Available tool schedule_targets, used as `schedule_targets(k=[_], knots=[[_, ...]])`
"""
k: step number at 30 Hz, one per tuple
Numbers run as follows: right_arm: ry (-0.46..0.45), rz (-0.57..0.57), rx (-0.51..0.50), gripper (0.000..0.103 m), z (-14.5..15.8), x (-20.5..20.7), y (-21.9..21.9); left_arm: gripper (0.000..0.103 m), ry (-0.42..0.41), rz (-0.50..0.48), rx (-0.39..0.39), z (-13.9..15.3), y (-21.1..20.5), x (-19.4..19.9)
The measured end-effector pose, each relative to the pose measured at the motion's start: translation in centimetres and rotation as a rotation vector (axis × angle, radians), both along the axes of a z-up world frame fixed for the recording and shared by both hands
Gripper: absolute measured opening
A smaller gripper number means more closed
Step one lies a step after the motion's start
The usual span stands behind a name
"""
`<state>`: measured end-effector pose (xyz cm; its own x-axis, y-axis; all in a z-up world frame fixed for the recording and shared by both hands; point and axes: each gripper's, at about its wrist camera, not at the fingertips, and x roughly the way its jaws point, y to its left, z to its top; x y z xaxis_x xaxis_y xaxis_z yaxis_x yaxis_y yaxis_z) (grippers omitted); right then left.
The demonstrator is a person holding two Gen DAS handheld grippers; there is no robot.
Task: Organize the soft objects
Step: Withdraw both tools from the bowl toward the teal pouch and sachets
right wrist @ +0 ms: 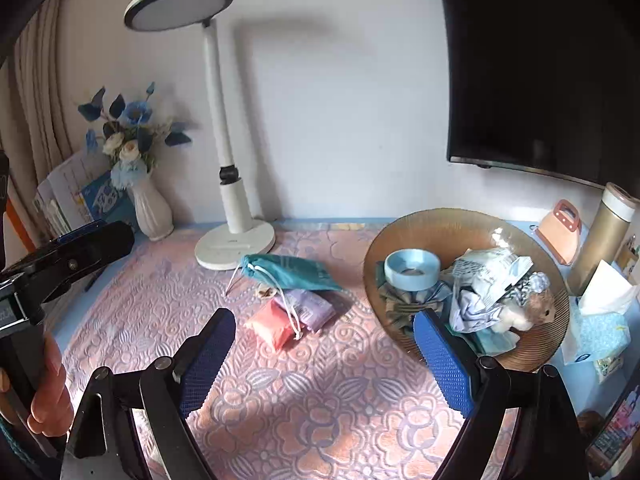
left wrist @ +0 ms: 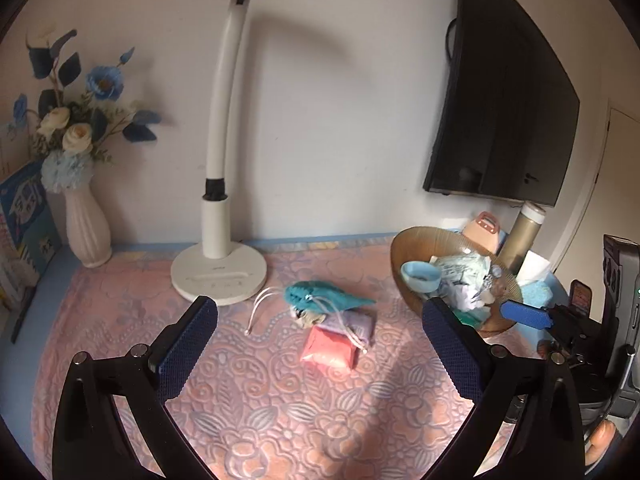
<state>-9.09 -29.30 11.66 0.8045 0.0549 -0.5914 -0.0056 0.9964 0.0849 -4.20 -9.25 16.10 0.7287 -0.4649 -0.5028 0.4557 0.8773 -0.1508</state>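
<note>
Left claw [left wrist: 320, 334] and right claw [right wrist: 326, 344], both agape, empty.

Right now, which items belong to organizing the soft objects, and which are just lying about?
Job: teal drawstring pouch, lilac packet, pink packet, brown bowl of soft things.
Lying about: desk lamp, flower vase, thermos, tissue box.

Home, bedroom or living room | wall-mounted TV [right wrist: 540, 60] | desk lamp [left wrist: 218, 200] and vase of artificial flowers [left wrist: 86, 228] on table with pink embossed cloth [right wrist: 320, 400] | curtain [right wrist: 36, 112] | tissue box [right wrist: 600, 328]
</note>
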Motion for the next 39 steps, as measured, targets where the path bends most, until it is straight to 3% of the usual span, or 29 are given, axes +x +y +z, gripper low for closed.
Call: schedule_targets(k=[5,11,15,25,39], knots=[[0.089,0.028,-0.08,0.09,-6.5,1.8,2.2,0.102,0.132,0.133,0.071,-7.7,2.4,2.5],[0.19,0.001,-0.088,0.09,-11.5,3.0,1.1,0.1,0.275,0.191,0.062,-14.0,3.7,4.4],[0.176,-0.001,-0.082,0.09,-11.4,3.0,1.0,0.102,0.243,0.189,0.024,-13.5,4.1,4.1],[0.181,0.003,-0.142,0.094,-11.8,3.0,2.1,0.102,0.226,0.179,0.099,-13.5,2.9,3.6],[0.181,0.001,-0.125,0.094,-11.8,3.0,2.0,0.102,0.229,0.18,0.103,-13.8,2.9,3.7]])
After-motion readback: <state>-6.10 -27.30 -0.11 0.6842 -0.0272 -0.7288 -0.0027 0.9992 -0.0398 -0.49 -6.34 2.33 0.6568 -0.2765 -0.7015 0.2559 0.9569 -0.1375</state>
